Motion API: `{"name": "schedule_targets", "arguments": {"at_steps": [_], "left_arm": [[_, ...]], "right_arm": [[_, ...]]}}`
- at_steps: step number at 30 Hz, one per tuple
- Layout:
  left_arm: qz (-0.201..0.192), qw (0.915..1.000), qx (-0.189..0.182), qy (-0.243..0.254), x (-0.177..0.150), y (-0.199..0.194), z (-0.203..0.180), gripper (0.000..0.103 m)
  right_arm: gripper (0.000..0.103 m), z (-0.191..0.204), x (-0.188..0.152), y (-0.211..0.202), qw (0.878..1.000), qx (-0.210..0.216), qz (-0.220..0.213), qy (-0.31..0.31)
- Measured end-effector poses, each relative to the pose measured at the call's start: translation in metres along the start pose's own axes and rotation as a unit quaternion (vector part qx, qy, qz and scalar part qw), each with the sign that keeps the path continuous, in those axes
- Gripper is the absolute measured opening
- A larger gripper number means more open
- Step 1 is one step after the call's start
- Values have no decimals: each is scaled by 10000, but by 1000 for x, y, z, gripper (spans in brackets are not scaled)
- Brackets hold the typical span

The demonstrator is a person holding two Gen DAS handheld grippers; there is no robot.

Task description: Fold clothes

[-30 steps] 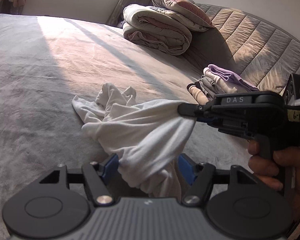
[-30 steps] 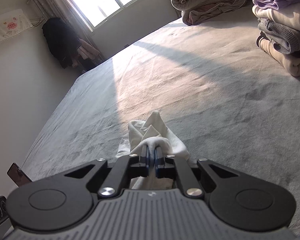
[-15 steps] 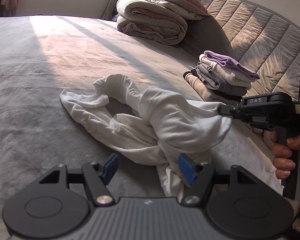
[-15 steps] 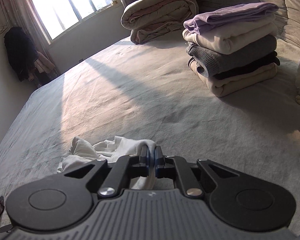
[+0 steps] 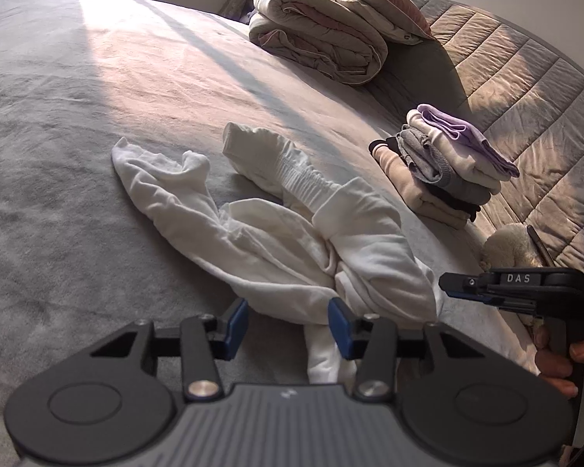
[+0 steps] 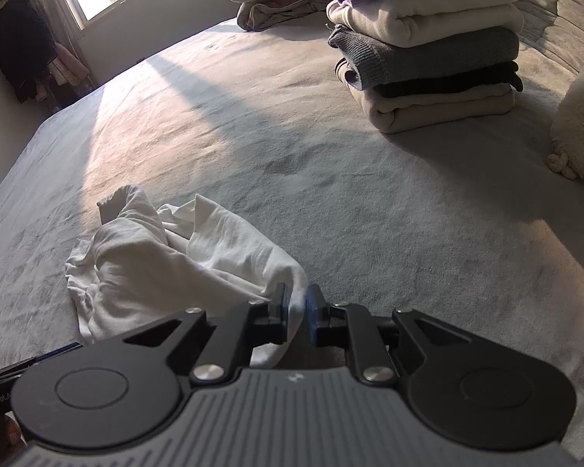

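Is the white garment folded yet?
No. The white garment lies crumpled and twisted on the bed, sleeves splayed.

Grey plush bed with laundry

Crumpled white cotton garment at centre; stack of folded clothes right; rolled beige quilt at top.

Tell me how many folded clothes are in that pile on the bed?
5 show in the stack: purple on top, then cream, grey, black, and beige at the bottom. A thin one could hide between them.
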State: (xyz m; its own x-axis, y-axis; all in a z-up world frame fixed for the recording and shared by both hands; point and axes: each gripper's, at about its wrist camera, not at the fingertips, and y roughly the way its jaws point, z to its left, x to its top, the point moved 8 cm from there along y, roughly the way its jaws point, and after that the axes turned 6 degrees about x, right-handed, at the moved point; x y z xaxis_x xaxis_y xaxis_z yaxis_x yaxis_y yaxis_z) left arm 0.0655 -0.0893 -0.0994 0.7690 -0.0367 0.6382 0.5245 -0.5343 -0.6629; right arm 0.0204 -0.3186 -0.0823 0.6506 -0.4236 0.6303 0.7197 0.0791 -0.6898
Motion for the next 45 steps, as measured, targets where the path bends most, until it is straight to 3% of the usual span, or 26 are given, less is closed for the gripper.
{"name": "schedule_targets", "arguments": {"at_steps": [1, 2, 5, 11, 21, 22, 24, 25, 29, 33, 39, 45], "left_arm": [[-5, 10000, 5, -23, 0, 1, -1, 41], [-7, 10000, -1, -40, 0, 1, -1, 38], [-29, 10000, -16, -85, 1, 2, -3, 33], [-125, 9998, 39, -156, 6, -3, 0, 33], [-119, 9993, 164, -327, 10, -17, 16, 37], [-129, 9992, 165, -351, 10, -18, 18, 38], [-149, 9990, 144, -387, 11, -21, 19, 39], [-159, 9990, 136, -403, 12, -23, 20, 40], [-136, 9985, 49, -537, 14, -26, 25, 53], [-91, 9954, -233, -920, 15, -30, 30, 58], [-148, 9861, -712, -1495, 20, -37, 35, 61], [63, 9630, -1360, -2328, 15, -32, 38, 63]], "right_arm": [[44, 3, 1, -3, 10000, 58, -52, -10], [51, 9, 3, -5, 9998, 152, -129, -34], [51, 30, 7, -9, 9985, 441, -228, -235], [51, 69, 5, 3, 9948, 837, -219, -533], [51, 89, -12, 32, 9938, 855, 128, -701], [50, 89, -14, 34, 9937, 858, 162, -696], [39, 90, -17, 36, 9933, 894, 228, -696], [27, 91, -18, 36, 9928, 932, 260, -706], [17, 97, -19, 25, 9911, 1057, 167, -790], [17, 100, -16, 9, 9863, 1509, 78, -657], [16, 107, -17, -16, 9683, 2477, 180, -277], [16, 116, -26, -29, 9459, 3201, 522, -54]]}}
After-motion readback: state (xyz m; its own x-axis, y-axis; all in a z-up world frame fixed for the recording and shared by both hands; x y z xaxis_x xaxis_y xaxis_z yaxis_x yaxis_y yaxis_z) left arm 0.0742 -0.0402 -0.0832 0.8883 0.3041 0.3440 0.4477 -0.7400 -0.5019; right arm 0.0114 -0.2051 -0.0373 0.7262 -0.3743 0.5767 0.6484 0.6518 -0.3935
